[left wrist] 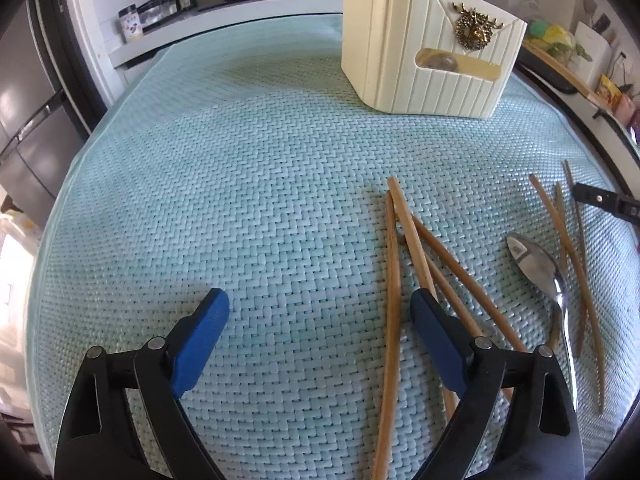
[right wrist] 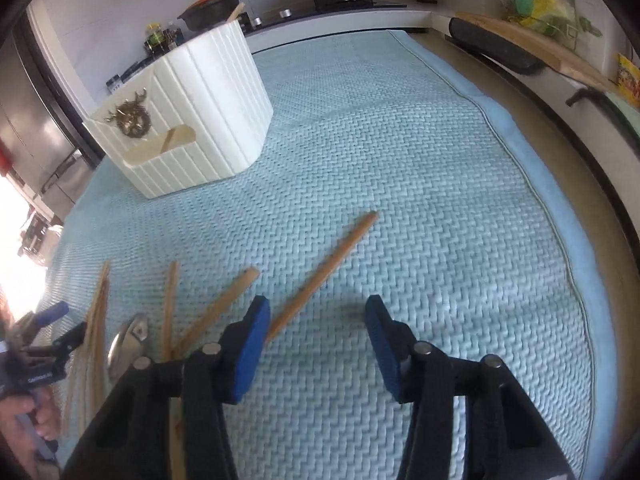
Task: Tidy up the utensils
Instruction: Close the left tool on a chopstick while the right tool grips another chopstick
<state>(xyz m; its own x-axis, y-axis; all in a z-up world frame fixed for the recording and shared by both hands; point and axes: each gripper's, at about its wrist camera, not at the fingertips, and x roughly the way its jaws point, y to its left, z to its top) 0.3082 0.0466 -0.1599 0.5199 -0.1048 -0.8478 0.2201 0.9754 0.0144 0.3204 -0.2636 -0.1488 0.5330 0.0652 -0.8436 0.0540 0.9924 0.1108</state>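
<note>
While the left gripper (left wrist: 320, 316) is hovering with jaws released, chopsticks (left wrist: 394, 280) are lying under its right jaw, a spoon (left wrist: 538, 266) beyond. The right gripper (right wrist: 316, 322) is gaping too; a chopstick (right wrist: 324, 276) is slipping behind its left jaw, the holder (right wrist: 192, 120) far ahead-left.

The left wrist camera sits low over the near edge of the pale blue woven mat (left wrist: 248, 184), looking forward along its own spread fingers toward the cream utensil holder (left wrist: 428, 52) at the far edge, with the stove counter beyond. The right wrist camera hangs just as low and close, further toward the mat's right edge (right wrist: 540, 184), angled slightly leftward. Both views share the holder (right wrist: 188, 116), the scattered chopsticks (left wrist: 404, 240) (right wrist: 320, 276) and the spoon (left wrist: 540, 268) (right wrist: 126, 344) between them.
</note>
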